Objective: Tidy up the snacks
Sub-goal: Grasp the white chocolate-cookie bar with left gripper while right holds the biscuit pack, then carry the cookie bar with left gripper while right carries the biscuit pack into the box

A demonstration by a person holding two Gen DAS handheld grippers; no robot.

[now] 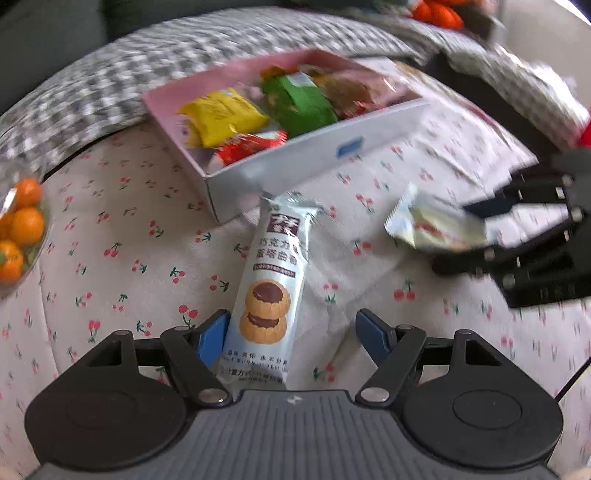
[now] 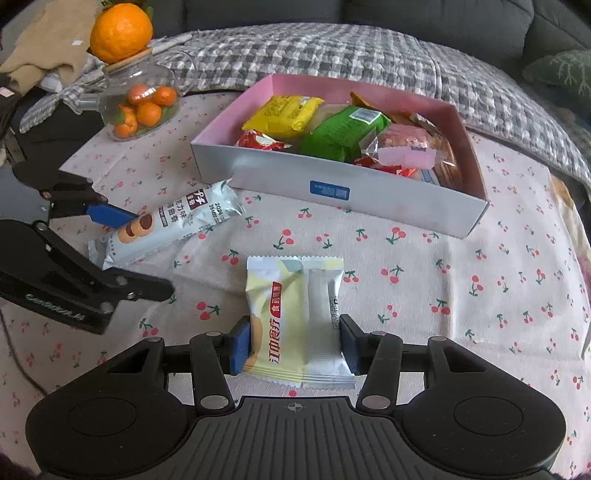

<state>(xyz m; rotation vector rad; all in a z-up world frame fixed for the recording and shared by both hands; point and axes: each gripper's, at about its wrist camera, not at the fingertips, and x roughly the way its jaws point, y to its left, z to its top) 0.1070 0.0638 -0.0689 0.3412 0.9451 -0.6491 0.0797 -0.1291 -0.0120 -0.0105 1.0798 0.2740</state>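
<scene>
Biscuit packet's [image 1: 264, 295] lower end hidden.

This is a home living room — a dark grey upholstered sofa [image 2: 424, 14] runs along the back, draped with a grey-and-white checked quilted throw [image 2: 332, 51]. In front lies a cream cloth printed with small red cherries [image 2: 480, 277], and on it stands a clear glass teapot filled with small oranges [image 2: 142, 107] — beside an open pink-lined cardboard box of wrapped snacks [image 2: 388, 201].
</scene>
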